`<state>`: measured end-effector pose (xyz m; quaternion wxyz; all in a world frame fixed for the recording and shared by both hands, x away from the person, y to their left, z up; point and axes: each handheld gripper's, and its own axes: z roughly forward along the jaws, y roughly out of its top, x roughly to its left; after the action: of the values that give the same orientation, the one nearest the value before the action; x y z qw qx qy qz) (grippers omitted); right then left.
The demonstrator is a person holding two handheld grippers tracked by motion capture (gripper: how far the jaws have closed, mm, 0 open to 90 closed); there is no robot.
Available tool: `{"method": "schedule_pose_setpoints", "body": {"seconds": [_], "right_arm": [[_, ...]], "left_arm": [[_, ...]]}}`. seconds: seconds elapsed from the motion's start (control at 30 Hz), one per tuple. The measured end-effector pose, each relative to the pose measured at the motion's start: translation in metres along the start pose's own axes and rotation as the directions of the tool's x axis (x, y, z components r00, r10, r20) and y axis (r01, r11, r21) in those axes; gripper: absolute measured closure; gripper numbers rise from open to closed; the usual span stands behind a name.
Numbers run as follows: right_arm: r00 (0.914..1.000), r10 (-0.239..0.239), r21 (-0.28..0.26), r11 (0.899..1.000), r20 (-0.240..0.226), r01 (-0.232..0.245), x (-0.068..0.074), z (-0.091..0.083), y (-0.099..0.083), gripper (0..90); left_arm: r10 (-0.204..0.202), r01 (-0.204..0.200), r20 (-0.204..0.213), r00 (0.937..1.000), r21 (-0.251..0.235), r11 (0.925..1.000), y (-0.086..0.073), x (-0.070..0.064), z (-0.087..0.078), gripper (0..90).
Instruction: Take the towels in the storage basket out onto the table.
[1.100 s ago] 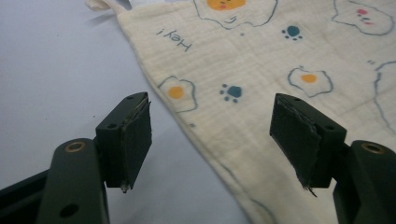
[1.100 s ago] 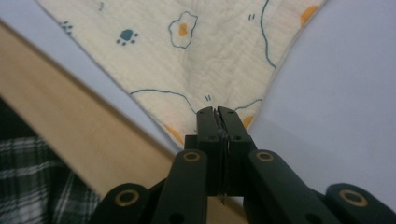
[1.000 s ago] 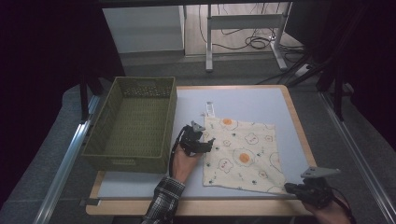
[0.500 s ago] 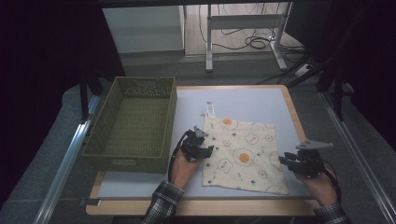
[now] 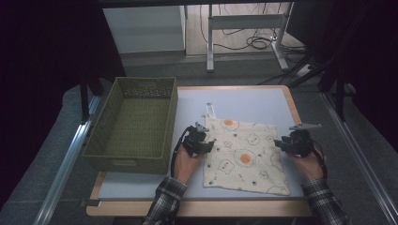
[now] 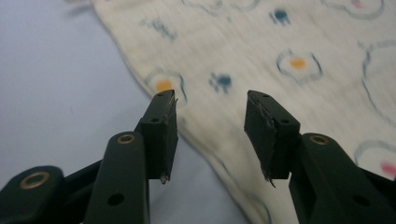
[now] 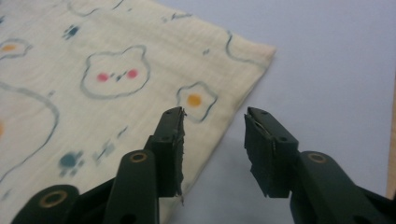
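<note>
A cream cloth (image 5: 244, 157) printed with fried eggs and bear faces lies flat on the pale blue table top (image 5: 244, 103). My left gripper (image 5: 205, 141) hovers over the cloth's left edge (image 6: 196, 135), jaws open, nothing between them (image 6: 211, 135). My right gripper (image 5: 280, 143) is at the cloth's right edge, open and empty, its jaws straddling the hem just below the far right corner (image 7: 254, 51), with the gripper (image 7: 214, 149) close above the table.
A green woven basket (image 5: 133, 124) stands on the table's left side, right beside my left hand. A small white tag (image 5: 210, 110) lies just beyond the cloth's far left corner. The wooden table rim (image 5: 293, 105) runs along the right.
My right gripper came up from the table's near right corner to the cloth's right edge. My left gripper shifted slightly nearer along the left edge.
</note>
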<state>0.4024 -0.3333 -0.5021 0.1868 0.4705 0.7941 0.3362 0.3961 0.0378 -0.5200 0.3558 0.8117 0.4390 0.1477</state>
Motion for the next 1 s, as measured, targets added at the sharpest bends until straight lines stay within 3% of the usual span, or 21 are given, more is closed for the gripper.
{"method": "schedule_pose_setpoints", "body": {"seconds": [0.07,0.17,0.2,0.53,0.63,1.0], "right_arm": [[0.9996,0.027,-0.004,1.0,0.005,-0.027,-0.007,0.01,0.009,55.6],[0.9993,0.035,-0.006,0.999,0.013,-0.035,-0.01,0.016,0.015,55.7],[0.9991,0.036,-0.005,0.999,0.021,-0.036,-0.013,0.021,0.02,56.1],[0.9972,0.062,-0.013,0.998,0.042,-0.061,-0.029,0.038,0.029,64.9],[0.9966,0.066,-0.018,0.998,0.05,-0.065,-0.033,0.04,0.032,64.9],[0.9977,0.058,-0.027,0.998,0.035,-0.057,-0.031,0.05,0.038,64.2]], "left_arm": [[-0.013,0.013,-0.014,0.9998,-0.011,0.9999,0.015,0.006,0.012,50.6],[-0.017,0.017,-0.019,0.9997,-0.029,0.9994,0.024,0.011,0.02,50.7],[-0.015,0.014,-0.038,0.9991,-0.033,0.9994,0.029,0.016,0.025,50.5],[-0.076,0.074,-0.088,0.9932,-0.033,0.9967,0.039,0.05,0.04,55.8],[-0.102,0.099,-0.068,0.9925,-0.044,0.9941,0.041,0.062,0.041,56.5],[-0.086,0.081,-0.097,0.9916,-0.051,0.9954,0.045,0.057,0.063,50.9]]}}
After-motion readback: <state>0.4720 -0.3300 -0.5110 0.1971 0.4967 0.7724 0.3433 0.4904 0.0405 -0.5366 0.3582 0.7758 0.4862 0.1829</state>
